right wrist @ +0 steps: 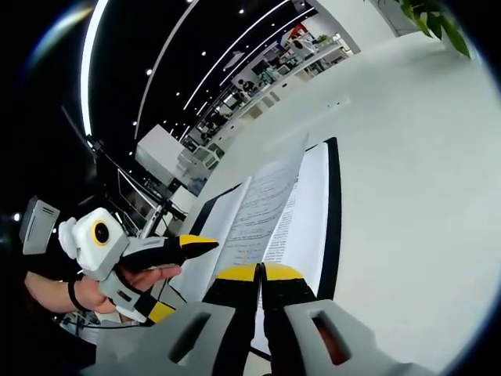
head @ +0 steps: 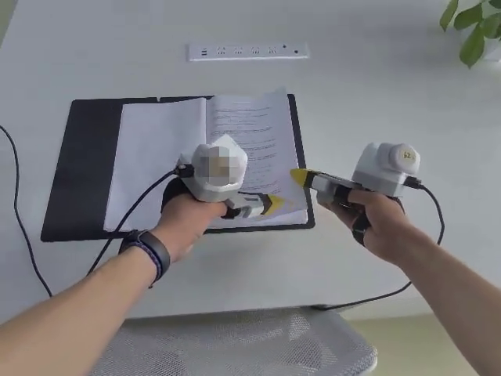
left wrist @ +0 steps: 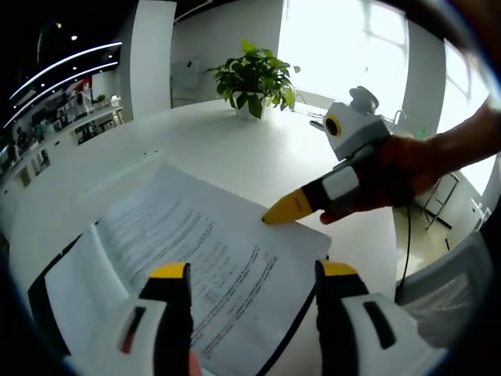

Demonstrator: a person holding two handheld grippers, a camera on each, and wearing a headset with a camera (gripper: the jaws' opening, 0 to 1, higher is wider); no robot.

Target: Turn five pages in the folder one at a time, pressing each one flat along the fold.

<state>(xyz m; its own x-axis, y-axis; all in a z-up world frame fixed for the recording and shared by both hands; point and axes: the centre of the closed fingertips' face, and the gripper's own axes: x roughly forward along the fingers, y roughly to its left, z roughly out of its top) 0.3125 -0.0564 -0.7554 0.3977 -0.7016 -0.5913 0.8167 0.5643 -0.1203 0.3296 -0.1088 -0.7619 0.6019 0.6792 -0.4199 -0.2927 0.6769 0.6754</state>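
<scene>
Forearms come in from the lower corners of the head view, over the grey mesh chair (head: 235,345) below the near edge of the white tabletop (head: 391,86). A dark wristband (head: 149,252) sits on the left wrist.

The left hand (head: 184,219) holds the left gripper (head: 270,205) low over the near edge of the folder (head: 86,164). In the left gripper view its jaws stand wide apart with nothing between them, and printed sheets lie below.

The right hand (head: 376,219) holds the right gripper (head: 301,177) just outside the folder's right edge, pointing inward. Its jaws are pressed together, and the yellow tip meets the outer edge of the right page (head: 254,141). Whether a sheet is nipped between them I cannot tell.

The black folder lies open in the middle of the tabletop. The left page (head: 156,157) is blank and lies flat, while the right page is printed, with its far corner lifted past the cover's far edge.

A white power strip (head: 248,52) lies beyond the folder toward the far edge. A leafy plant (head: 473,27) stands at the far right corner.
</scene>
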